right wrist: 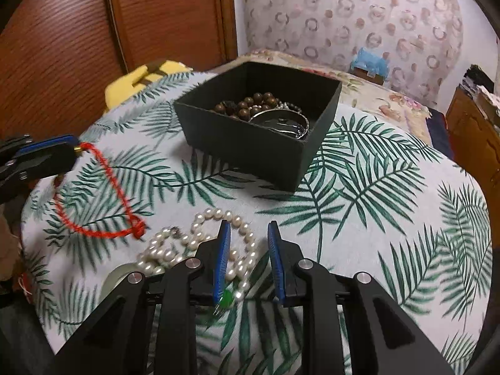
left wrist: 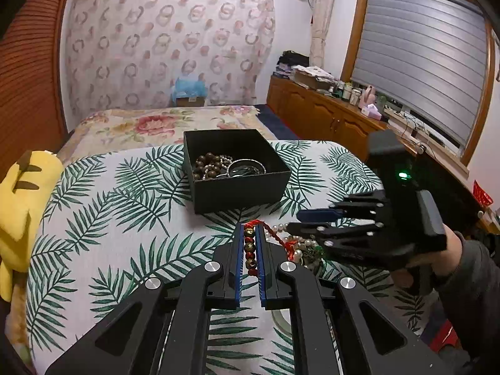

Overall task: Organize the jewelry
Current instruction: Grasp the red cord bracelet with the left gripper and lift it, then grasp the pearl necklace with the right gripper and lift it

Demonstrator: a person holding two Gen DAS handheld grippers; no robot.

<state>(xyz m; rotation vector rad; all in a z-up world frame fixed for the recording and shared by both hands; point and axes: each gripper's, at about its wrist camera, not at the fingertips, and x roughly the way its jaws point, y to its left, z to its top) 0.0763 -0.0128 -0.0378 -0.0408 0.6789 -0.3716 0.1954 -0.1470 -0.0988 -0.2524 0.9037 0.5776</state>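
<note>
My left gripper (left wrist: pixel 250 227) is shut on a red-cord bracelet (left wrist: pixel 251 247) with gold and dark beads. In the right wrist view its red cord (right wrist: pixel 104 187) trails from the left gripper (right wrist: pixel 73 148) down onto the leaf-print cloth. A white pearl necklace (right wrist: pixel 200 234) lies in a heap on the cloth. My right gripper (right wrist: pixel 248 225) hovers over it with jaws apart; pearls show in the gap, but no pad presses on them. The left wrist view has the right gripper (left wrist: pixel 297 222) just above the pearls (left wrist: pixel 301 243). A black open box (left wrist: pixel 240 193) (right wrist: pixel 250 147) holds wooden beads and silver bangles.
A yellow plush toy (left wrist: pixel 22 200) (right wrist: pixel 137 81) lies at the cloth's left edge. A small green-bead piece (right wrist: pixel 226 298) sits by the pearls, near a clear tape roll (right wrist: pixel 120 276). A floral bed (left wrist: pixel 162 122) lies behind, wooden cabinets (left wrist: pixel 315 112) to the right.
</note>
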